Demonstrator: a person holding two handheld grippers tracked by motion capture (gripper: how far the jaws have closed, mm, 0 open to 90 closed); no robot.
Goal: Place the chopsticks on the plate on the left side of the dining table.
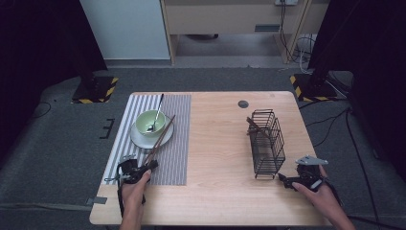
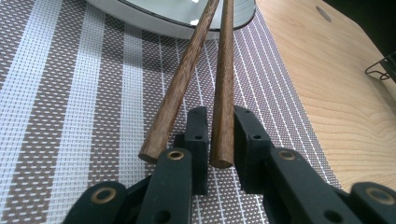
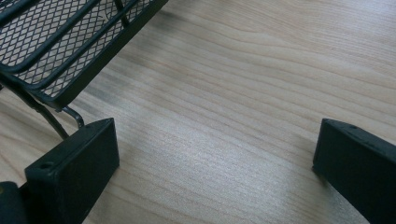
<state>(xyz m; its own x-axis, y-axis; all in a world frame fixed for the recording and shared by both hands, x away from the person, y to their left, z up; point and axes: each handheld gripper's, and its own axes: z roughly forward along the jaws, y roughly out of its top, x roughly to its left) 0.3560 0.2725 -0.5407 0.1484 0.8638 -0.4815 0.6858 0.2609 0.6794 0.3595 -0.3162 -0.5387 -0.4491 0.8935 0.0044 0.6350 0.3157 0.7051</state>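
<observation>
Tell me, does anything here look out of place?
Yes. Only one chopstick sits between the left gripper fingers; its twin lies outside them, splayed off. Both lean on the plate rim.

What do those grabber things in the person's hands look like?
Both are black. The left gripper has flat, blocky jaws on linked bars with brass-coloured rivets. The right gripper carries a grey three-cornered plate on top. A dark cable trails from the left gripper. No sleeves show on the forearms.
</observation>
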